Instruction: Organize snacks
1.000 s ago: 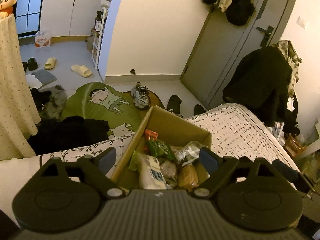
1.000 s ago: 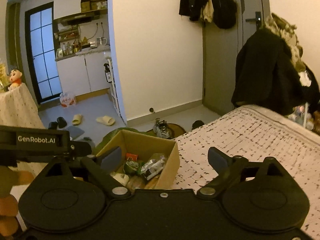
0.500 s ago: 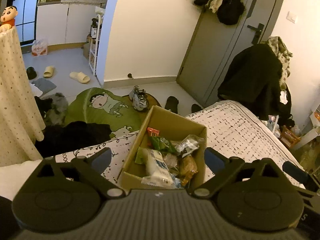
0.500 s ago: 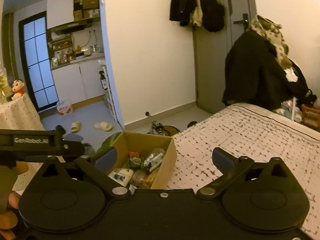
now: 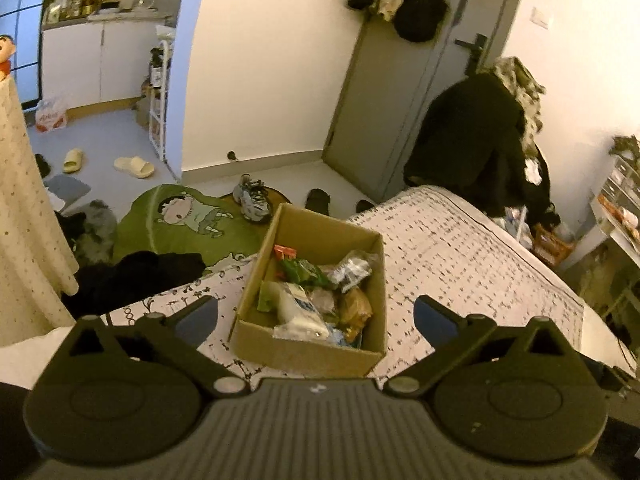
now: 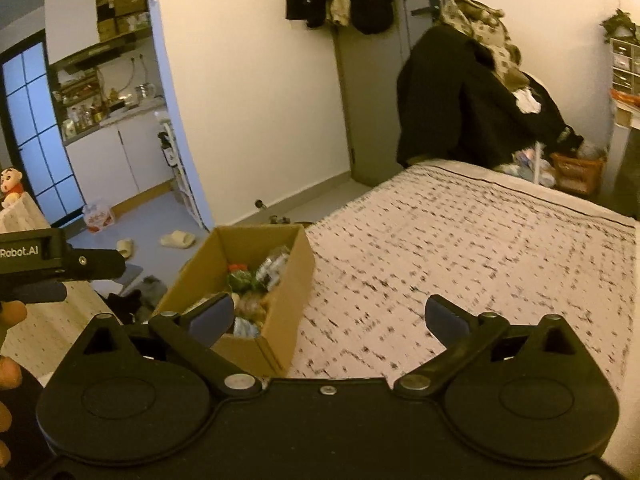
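An open cardboard box (image 5: 296,354) stands on the patterned bed cover near the bed's left edge, and shows in the right wrist view (image 6: 276,340). It holds several snack packets: a white pack (image 5: 298,308), a green bag (image 5: 302,270), a clear wrapped pack (image 5: 352,266) and an orange-brown pack (image 5: 354,306). My left gripper (image 5: 316,316) is open and empty, held above and just short of the box. My right gripper (image 6: 328,316) is open and empty, to the right of the box over the bed. The left gripper's body (image 6: 60,264) shows at the left of the right wrist view.
The bed cover (image 6: 460,248) stretches to the right of the box. Past the bed's edge lie a green cartoon rug (image 5: 180,220), dark clothes (image 5: 132,276), shoes (image 5: 252,200) and slippers (image 5: 134,166). A dark coat (image 6: 460,100) hangs beyond the bed's far end. A cloth-covered stand (image 5: 24,208) is at left.
Both grippers have drawn back and risen, so the box looks farther and more fully in view. The right gripper has swung to the right over the bed. Both stay open.
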The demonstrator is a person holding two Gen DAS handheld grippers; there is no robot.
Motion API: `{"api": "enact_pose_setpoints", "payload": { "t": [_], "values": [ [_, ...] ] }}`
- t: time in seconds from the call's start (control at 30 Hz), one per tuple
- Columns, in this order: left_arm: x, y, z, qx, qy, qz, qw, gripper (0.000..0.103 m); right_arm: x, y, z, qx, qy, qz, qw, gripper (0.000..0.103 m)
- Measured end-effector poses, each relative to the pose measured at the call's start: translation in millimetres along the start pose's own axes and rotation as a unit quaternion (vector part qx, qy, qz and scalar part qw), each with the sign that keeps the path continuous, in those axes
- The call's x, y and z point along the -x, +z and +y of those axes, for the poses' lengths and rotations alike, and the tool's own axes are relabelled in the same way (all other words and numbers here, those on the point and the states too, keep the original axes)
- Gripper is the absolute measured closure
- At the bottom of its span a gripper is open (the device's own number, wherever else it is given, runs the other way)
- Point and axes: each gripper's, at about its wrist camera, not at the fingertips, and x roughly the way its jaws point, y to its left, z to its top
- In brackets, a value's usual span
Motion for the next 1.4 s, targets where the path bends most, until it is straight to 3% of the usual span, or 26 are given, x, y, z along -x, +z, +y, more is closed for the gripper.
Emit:
{"api": "enact_pose_setpoints", "payload": {
  "t": [0.4,0.5,0.87,1.4],
  "values": [
    [17.2,-10.0,9.7,-0.028,-0.018,0.005,0.9994,0.0,29.1,-21.7,-27.4,-0.076,-0.015,0.034,0.996,0.0],
    [21.0,-12.1,10.1,-0.033,-0.023,0.005,0.9992,0.0,39.5,-25.1,-24.7,-0.072,-0.031,0.037,0.996,0.0],
    [32.7,-23.2,11.5,-0.07,-0.045,0.021,0.9963,0.0,66.0,-34.8,-10.6,-0.025,-0.025,0.043,0.998,0.0],
    [36.5,-32.3,9.0,-0.091,-0.057,0.015,0.9941,0.0,66.6,-37.3,-11.1,-0.029,-0.026,0.048,0.998,0.0]
  ]
}}
